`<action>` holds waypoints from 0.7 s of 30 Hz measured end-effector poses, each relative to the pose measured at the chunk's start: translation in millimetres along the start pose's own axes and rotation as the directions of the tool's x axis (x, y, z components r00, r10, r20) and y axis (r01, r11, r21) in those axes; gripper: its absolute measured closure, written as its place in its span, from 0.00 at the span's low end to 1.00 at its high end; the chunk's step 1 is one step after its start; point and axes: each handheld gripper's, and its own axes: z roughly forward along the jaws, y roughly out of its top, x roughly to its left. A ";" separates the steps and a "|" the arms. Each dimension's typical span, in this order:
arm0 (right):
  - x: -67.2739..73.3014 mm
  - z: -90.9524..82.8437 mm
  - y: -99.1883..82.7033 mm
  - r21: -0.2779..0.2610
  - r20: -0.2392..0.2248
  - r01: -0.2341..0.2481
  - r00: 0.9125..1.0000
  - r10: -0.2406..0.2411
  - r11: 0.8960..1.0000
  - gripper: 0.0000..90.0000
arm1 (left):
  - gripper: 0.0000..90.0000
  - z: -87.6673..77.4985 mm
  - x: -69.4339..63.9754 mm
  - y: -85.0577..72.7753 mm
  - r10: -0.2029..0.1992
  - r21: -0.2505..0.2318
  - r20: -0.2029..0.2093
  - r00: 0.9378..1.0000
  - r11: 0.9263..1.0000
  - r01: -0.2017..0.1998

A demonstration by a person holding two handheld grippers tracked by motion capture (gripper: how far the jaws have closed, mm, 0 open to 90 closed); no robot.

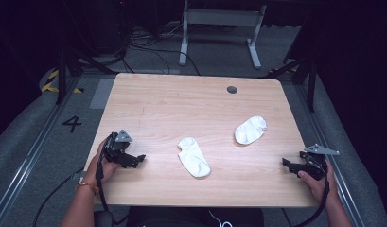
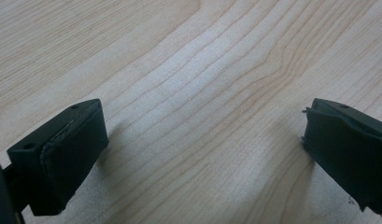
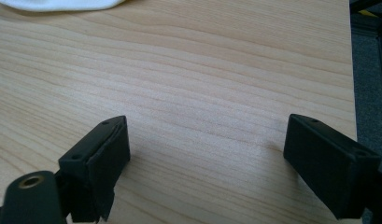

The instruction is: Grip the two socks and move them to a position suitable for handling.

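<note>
I see 2 white socks lying on the table (image 1: 148, 99): 1 sock (image 1: 194, 157) at lower centre, the other sock (image 1: 250, 129) right of centre. My left gripper (image 1: 140, 158) at lower left and right gripper (image 1: 285, 163) at lower right both gape wide; nothing sits between either pair of jaws.

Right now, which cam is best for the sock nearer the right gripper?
High view: the right-hand sock lies whole and unobstructed on the table. The right gripper view catches a white edge at its top, likely a sock. The left gripper view has bare wood between open jaws.

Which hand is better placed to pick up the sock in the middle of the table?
Probably left: the left hand-held gripper is open, points at the middle sock and lies nearer it than the right hand-held gripper.
</note>
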 end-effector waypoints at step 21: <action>0.3 -4.5 -1.5 -0.021 0.015 0.034 0.999 -0.034 0.999 0.30 | 0.00 -2.2 -12.6 2.7 0.023 0.042 0.020 1.000 0.999 -0.023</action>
